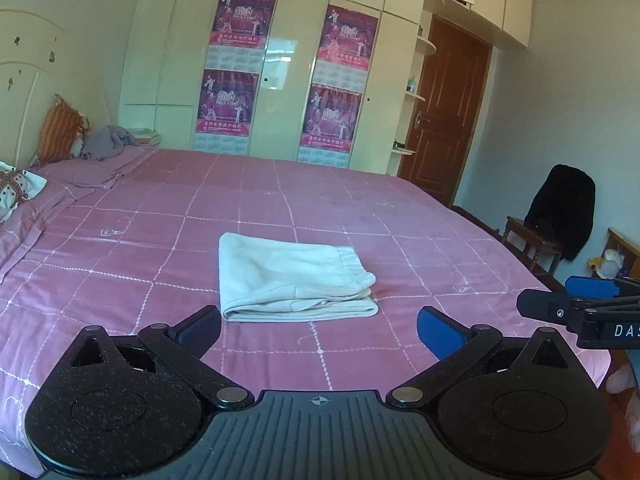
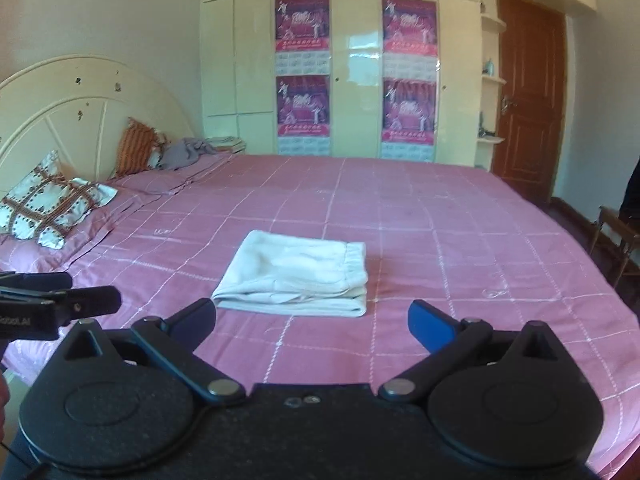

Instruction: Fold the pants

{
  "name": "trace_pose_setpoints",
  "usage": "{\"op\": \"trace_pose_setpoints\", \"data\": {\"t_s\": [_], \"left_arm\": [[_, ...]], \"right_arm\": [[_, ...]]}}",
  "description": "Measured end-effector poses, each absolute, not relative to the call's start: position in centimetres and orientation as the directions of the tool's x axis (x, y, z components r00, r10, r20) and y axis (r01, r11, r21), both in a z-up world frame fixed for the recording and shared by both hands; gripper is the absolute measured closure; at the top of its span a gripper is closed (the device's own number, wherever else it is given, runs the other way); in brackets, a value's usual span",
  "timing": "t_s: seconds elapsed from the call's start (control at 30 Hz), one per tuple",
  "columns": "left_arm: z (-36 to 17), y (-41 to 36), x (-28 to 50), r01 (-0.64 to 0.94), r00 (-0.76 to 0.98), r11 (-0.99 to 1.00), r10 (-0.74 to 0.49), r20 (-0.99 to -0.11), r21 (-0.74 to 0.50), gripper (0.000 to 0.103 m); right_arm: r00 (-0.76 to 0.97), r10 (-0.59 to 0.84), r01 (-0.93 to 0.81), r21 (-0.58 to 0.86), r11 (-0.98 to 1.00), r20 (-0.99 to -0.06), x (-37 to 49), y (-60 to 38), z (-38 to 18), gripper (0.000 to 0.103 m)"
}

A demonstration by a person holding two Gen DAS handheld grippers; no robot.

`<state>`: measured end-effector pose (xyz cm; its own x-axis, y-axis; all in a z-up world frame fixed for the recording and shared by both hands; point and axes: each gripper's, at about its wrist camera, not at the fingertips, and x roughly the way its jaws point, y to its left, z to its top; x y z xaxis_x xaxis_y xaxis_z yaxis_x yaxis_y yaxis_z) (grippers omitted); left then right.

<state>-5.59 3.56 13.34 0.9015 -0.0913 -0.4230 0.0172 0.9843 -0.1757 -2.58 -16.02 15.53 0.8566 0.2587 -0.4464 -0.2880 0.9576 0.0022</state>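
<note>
Two claws wide apart | folded pants point(image 1: 294, 278) alone on bed point(image 1: 160, 216)

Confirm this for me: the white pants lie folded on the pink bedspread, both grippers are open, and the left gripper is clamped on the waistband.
Not quite. The left gripper is clamped on nothing: in the left wrist view its fingers stand apart, short of the pants. The rest holds: the pants lie folded on the pink bedspread, and the right gripper is open too.

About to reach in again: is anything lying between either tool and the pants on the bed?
Nothing visible. The folded pants lie alone on the pink bedspread, with only bare sheet between them and the open left tool and open right tool.
</note>
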Motion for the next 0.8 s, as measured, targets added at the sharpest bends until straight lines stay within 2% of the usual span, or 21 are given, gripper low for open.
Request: {"op": "trace_pose_setpoints", "data": {"t_s": [0.8], "left_arm": [[13.68,3.70,-6.09,0.027,0.909,0.985,-0.096,-0.406,-0.171,0.000]], "right_arm": [[0.863,0.275,-0.293,0.022,0.956,-0.423,-3.00,-16.05,15.57,0.000]]}}
